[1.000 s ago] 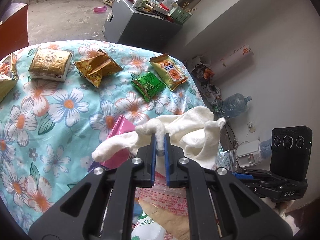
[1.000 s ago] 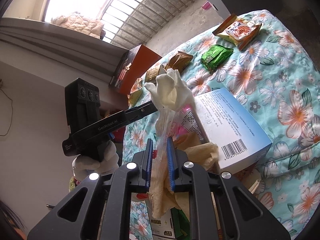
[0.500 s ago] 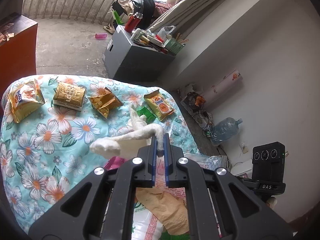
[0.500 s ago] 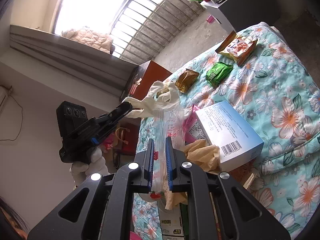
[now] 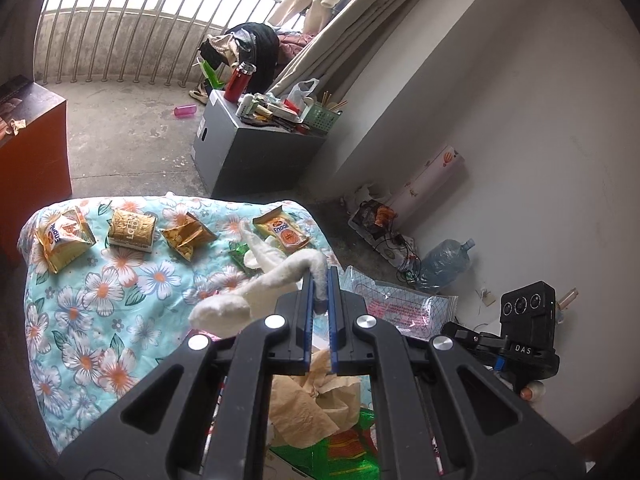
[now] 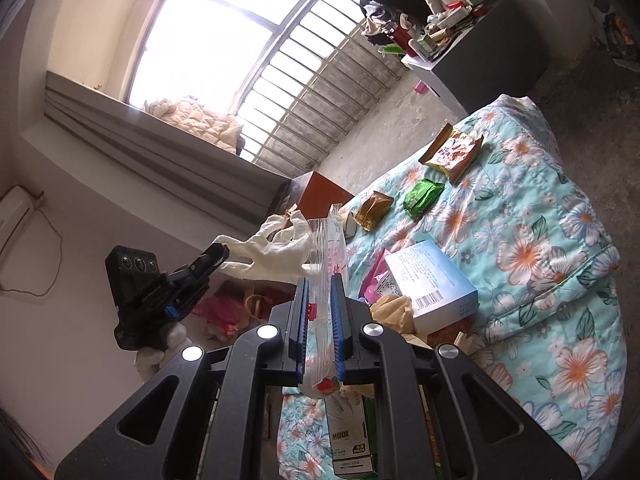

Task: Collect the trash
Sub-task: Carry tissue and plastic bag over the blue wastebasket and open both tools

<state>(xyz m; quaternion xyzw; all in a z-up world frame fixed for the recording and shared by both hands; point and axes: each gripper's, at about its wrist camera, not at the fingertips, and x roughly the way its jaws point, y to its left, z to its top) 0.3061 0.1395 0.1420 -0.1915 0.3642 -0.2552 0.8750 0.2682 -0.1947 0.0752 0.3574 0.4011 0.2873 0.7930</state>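
My left gripper [image 5: 319,280] is shut on a white cloth glove [image 5: 276,276], which hangs above the floral tablecloth [image 5: 104,292]. From the right wrist view, the left gripper [image 6: 220,250] pinches the glove [image 6: 276,252] by one edge, its fingers splayed. My right gripper [image 6: 319,280] is shut on a clear plastic bag [image 6: 326,248] with red print, held upright beside the glove. In the left wrist view the bag [image 5: 400,304] stretches toward the right gripper [image 5: 450,326]. Snack packets [image 5: 64,238] lie along the table's far side.
Below the grippers lie crumpled brown paper [image 5: 316,396], green wrappers and a blue-white box [image 6: 432,280]. A green packet [image 6: 422,196] and an orange packet [image 6: 454,152] sit farther out. Past the table stand a cluttered grey cabinet [image 5: 248,152], a red-brown cabinet [image 5: 28,152] and a water bottle [image 5: 444,260].
Both grippers have risen and drawn back from the table. The glove has come up off the pile and been pulled sideways away from the plastic bag.
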